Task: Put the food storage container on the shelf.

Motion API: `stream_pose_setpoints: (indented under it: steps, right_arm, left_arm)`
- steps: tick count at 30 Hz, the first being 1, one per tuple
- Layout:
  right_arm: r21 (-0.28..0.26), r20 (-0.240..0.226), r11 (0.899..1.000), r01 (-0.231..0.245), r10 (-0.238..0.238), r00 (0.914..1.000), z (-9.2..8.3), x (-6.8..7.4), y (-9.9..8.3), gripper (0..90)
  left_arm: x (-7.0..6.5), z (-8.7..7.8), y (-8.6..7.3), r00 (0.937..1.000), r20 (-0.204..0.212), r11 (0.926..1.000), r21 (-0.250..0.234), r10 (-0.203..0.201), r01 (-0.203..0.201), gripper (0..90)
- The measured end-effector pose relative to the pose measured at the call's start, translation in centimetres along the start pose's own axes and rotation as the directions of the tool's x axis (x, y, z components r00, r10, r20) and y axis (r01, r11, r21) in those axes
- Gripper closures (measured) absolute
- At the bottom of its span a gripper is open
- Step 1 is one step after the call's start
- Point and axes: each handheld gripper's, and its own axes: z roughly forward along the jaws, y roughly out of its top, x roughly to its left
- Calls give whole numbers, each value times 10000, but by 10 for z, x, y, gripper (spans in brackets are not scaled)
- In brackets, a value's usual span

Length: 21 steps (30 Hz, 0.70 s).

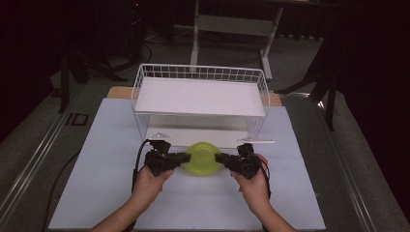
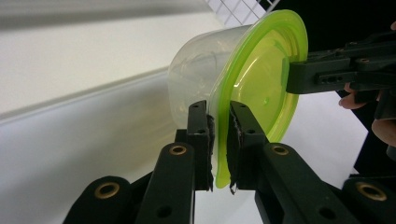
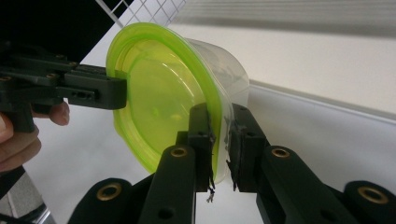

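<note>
A: So, what are the 2 claws holding?

B: A round clear plastic tub with a lime-green lid (image 1: 203, 158). The left gripper (image 1: 183, 158) pinches the lid's rim on one side, the right gripper (image 1: 221, 158) pinches it on the opposite side. In the left gripper view the green rim (image 2: 223, 140) sits clamped between that gripper's 2 black pads; the right gripper view shows the same clamp on the rim's other edge (image 3: 218, 135).

A: Anything inside the tub?

B: Its clear wall (image 2: 196, 74) looks see-through with nothing showing inside, apart from reflections. The lid is on.

A: Where is the tub?

B: In the high view it sits between the 2 grippers, just in front of the white wire basket (image 1: 145, 77), near the middle of the pale sheet on the table (image 1: 106, 164). Whether it touches the sheet, I can't tell.

A: How does it lie in the gripper views?

B: The lid faces each camera's side and the clear body points away, toward the basket.

A: And the basket?

B: It holds a flat white tray or board (image 1: 200, 96) on its upper level. Below that is a second white shelf (image 1: 193, 137); nothing shows on either.

A: The hands?

B: The person's left hand (image 1: 150, 181) and right hand (image 1: 254, 186) grasp the gripper bodies from below.
</note>
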Motion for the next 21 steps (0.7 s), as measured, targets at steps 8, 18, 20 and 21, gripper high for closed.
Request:
stream_pose_setpoints:
  steps: [8,18,20,21]
  right_arm:
    - [163,255,9998,77,-81,9996,22,-4,10,803]
    - [-28,516,10000,-68,69,9986,40,-14,13,798]
    - [-75,561,9999,-143,147,9983,43,-17,14,796]
    - [-96,575,9997,-208,213,9981,44,-19,15,795]
  left_arm:
    - [17,8,4,9991,-406,9999,-131,-105,100,813]
    - [30,22,9,9979,-641,9996,-259,130,-147,811]
    - [33,26,9,9978,-639,9990,-414,168,-195,811]
    - [34,27,9,9983,-563,9986,-491,150,-178,810]
